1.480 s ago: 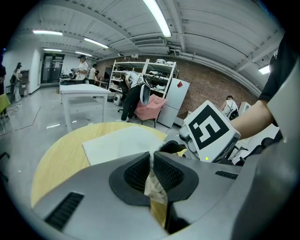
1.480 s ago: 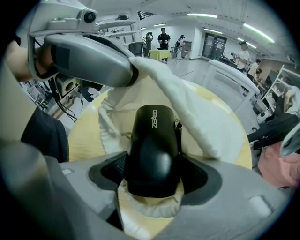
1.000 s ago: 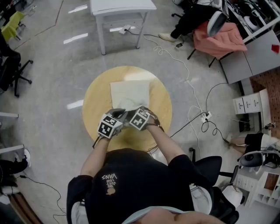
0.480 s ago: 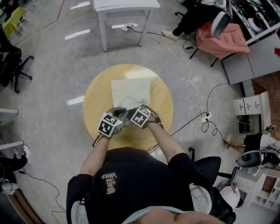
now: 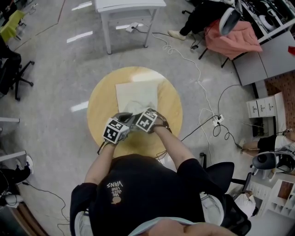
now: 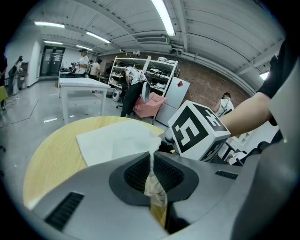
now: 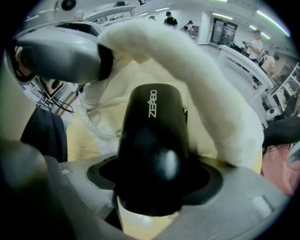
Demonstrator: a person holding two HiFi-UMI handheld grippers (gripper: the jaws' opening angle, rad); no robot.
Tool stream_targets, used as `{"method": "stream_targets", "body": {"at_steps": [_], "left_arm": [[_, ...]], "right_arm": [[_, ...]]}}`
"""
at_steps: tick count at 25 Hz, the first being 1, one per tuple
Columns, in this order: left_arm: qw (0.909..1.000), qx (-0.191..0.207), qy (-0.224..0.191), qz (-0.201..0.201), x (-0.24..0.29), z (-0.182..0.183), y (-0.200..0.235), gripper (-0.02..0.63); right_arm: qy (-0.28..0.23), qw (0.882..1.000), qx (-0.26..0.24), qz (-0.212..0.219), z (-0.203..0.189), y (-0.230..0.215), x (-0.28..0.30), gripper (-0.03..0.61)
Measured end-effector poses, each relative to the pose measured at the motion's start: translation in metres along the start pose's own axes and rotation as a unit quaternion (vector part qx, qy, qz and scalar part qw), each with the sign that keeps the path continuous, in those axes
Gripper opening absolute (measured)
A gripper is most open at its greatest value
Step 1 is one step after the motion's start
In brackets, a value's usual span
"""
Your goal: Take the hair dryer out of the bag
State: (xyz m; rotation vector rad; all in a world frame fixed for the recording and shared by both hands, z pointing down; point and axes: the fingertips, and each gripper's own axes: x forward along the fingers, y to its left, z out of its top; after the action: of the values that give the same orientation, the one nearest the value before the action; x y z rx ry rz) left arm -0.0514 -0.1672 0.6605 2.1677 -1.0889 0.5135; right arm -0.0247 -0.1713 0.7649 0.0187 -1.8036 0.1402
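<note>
A white cloth bag [image 5: 137,97] lies flat on the round wooden table [image 5: 99,106], its mouth toward me. My left gripper [image 6: 152,176] is shut on the edge of the bag [image 6: 117,143], pinching a fold of the cloth between its pads. My right gripper [image 7: 150,187] is shut on the black hair dryer [image 7: 152,136], whose barrel sticks out of the bag's mouth [image 7: 187,61]. In the head view both grippers [image 5: 131,126] sit side by side at the bag's near end, and the dryer is hidden under them.
A white table [image 5: 126,11] stands beyond the round one. Cables [image 5: 203,92] run over the floor at the right, near a grey desk [image 5: 258,60] and a chair with a pink cloth [image 5: 233,37]. An office chair [image 5: 14,69] is at the left.
</note>
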Motion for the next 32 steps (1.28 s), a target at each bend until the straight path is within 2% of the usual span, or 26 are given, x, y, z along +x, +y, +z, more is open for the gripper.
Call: {"method": "stream_targets", "body": {"at_steps": [4, 12, 26, 32], "left_arm": [[1.0, 0.0, 0.0, 0.0, 0.0, 0.0, 0.0, 0.035], [1.0, 0.0, 0.0, -0.002, -0.003, 0.001, -0.001, 0.035], [0.9998, 0.011, 0.008, -0.013, -0.005, 0.0, -0.003, 0.035], [0.9997, 0.018, 0.01, -0.016, -0.014, -0.005, -0.003, 0.034]], "right_arm": [[0.024, 1.0, 0.0, 0.001, -0.002, -0.001, 0.002, 0.362], [0.029, 1.0, 0.0, 0.002, -0.001, -0.001, 0.0, 0.36], [0.01, 1.0, -0.016, 0.004, -0.003, 0.001, -0.005, 0.353], [-0.022, 0.999, -0.006, 0.03, -0.003, 0.023, -0.017, 0.351]]}}
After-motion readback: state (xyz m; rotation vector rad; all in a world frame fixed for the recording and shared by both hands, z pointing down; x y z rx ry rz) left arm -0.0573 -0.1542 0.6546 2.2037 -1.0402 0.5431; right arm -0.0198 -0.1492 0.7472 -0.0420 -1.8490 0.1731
